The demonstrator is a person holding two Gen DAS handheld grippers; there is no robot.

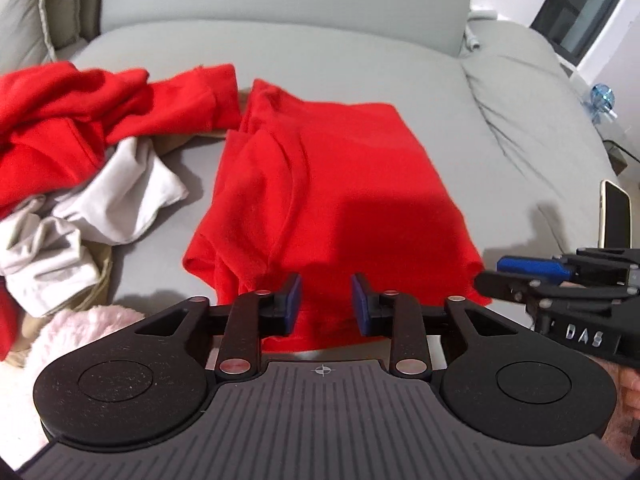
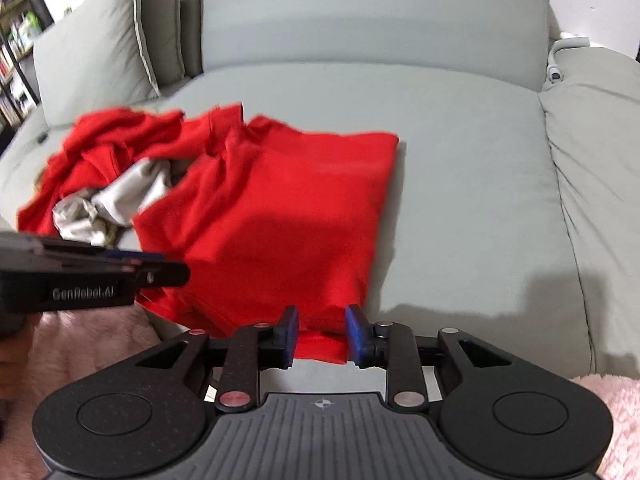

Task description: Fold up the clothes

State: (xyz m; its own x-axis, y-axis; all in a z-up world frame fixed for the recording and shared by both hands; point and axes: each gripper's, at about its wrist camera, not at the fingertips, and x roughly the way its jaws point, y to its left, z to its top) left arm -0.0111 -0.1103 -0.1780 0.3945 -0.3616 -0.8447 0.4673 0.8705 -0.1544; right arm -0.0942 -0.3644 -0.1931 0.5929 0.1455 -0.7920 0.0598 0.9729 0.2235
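A red shirt [image 1: 340, 184] [image 2: 280, 216] lies folded into a rough rectangle on the grey sofa seat [image 1: 360, 60] [image 2: 460, 200]. My left gripper [image 1: 326, 304] hovers over the shirt's near edge, open, with red cloth showing through the gap and neither blue pad pressing on it. My right gripper [image 2: 322, 332] stands open over the shirt's near right corner, the cloth lying loose between the pads. Each gripper shows in the other's view: the right gripper [image 1: 490, 274] beside the shirt's right corner, the left gripper [image 2: 176, 266] at its left edge.
A heap of crumpled red clothes [image 1: 60, 120] [image 2: 112, 148] with a white garment [image 1: 120, 192] [image 2: 132, 188] lies left of the shirt. A pink fluffy fabric [image 1: 80, 332] [image 2: 92, 340] is at the near edge. A phone [image 1: 616, 216] rests on the right. Cushions [image 2: 100, 52] stand at the back left.
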